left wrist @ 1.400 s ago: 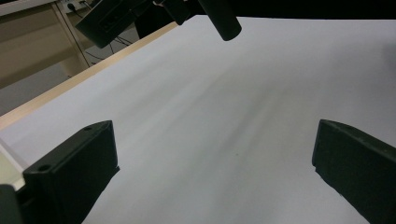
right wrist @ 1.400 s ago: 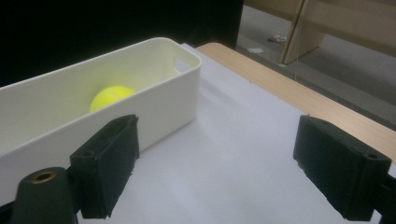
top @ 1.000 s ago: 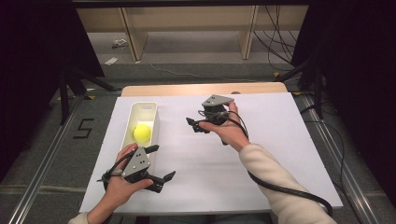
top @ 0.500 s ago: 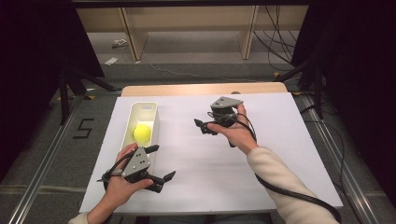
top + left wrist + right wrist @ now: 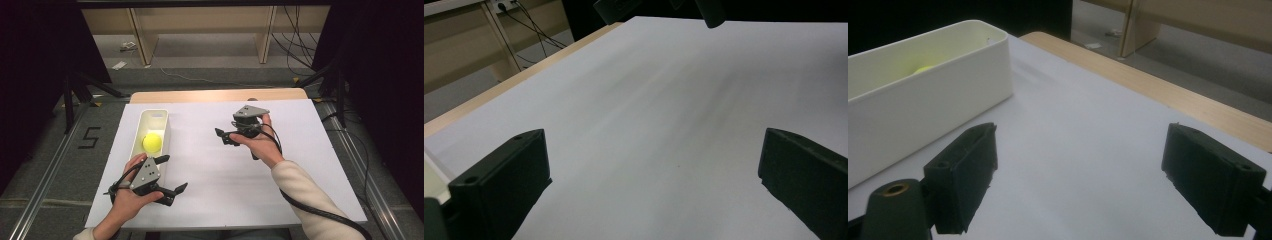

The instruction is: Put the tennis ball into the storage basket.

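A: Well, start with the biggest thing: the white table (image 5: 225, 190) is mostly bare, with its wooden far edge (image 5: 215, 95) showing beyond the sheet.

B: And the white bin (image 5: 161, 131) sits at the far left of it, long side running near to far. The yellow ball (image 5: 152, 143) lies inside, towards the bin's near end.

A: So the ball is already in the bin. What about the tongs?

B: The right gripper (image 5: 223, 137) hangs above the middle of the table, well to the right of the bin, jaws released and pointing left with nothing between them. In the right gripper view (image 5: 1078, 170) only bare sheet lies between the jaws, and the bin wall stands at the left.

A: And the left gripper (image 5: 172, 176)?

B: Near edge, just below the bin's near end, jaws spread wide and empty, aimed right across the table. In the left gripper view (image 5: 654, 185) they frame blank sheet.

A: What could go wrong from here?

B: My guess: the left gripper's far jaw lies very close to the bin's near end, so a careless swing could nudge the bin and set the ball rolling. A reach back in with the right could clip the rim and tip it.
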Demonstrator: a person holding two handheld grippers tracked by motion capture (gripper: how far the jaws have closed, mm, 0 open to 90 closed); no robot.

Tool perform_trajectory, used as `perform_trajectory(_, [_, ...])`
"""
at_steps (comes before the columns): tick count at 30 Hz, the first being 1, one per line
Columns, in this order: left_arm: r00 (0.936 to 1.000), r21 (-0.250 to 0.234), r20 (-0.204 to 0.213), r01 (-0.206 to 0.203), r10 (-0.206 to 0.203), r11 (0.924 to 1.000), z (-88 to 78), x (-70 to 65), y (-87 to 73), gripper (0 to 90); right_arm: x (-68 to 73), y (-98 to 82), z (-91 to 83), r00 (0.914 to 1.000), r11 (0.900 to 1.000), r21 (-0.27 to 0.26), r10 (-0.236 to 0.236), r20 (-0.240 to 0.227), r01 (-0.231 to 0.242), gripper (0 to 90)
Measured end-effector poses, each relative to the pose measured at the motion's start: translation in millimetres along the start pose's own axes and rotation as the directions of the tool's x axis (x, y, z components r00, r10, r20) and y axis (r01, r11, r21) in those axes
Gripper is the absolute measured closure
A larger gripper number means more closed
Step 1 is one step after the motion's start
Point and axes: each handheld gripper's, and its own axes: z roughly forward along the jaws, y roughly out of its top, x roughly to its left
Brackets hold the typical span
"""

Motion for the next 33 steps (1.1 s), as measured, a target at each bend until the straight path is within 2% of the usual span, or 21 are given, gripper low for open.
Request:
perform_trajectory(9, [1.0000, 0.001, -0.002, 0.002, -0.002, 1.0000, -0.4, 0.4, -0.2, 0.0, -13.2, -12.1, -21.8, 0.9993, 1.000, -0.004, 0.020, 0.031, -0.020, 15.4])
perform_trajectory(17, [1.0000, -0.001, -0.008, 0.001, -0.001, 1.0000, -1.3, 1.2, 0.2, 0.0, -25.5, -31.0, -45.3, 0.9970, 0.999, 0.002, 0.042, 0.065, -0.042, 15.5])
perform_trajectory(33, [0.9998, -0.005, -0.016, 0.008, -0.008, 1.0000, -1.8, 1.4, 0.3, 0.0, -45.1, -69.4, -88.2, 0.9854, 0.994, -0.009, 0.111, 0.130, -0.111, 15.5])
